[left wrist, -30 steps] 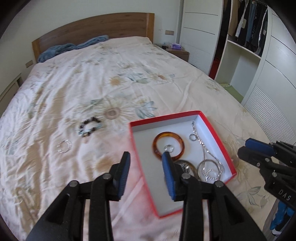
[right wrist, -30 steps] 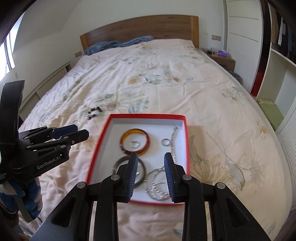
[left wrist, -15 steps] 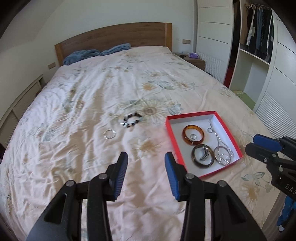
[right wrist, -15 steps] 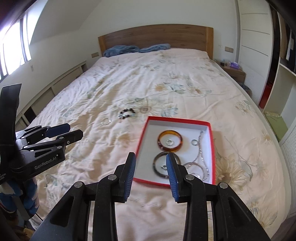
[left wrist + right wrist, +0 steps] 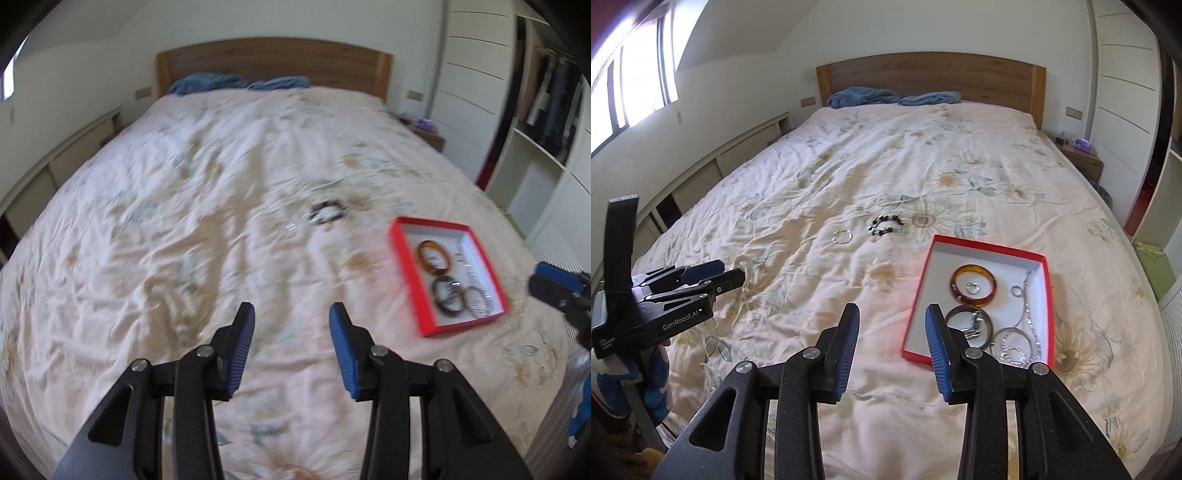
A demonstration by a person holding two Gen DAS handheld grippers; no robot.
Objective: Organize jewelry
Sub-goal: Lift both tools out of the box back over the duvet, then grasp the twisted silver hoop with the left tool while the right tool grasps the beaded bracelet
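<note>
While both grippers hang empty above the bed (image 5: 849,177), a pinch could snag the soft quilt; the red box (image 5: 1043,264) lies just right of the right gripper (image 5: 891,343), jaws apart; the left gripper (image 5: 291,345) gapes too; beaded bracelet (image 5: 885,225) and small ring (image 5: 842,236) lie well ahead, apart.

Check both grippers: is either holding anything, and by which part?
Nothing is held. The left gripper and right gripper are both open, with only bedspread between their jaws.
</note>
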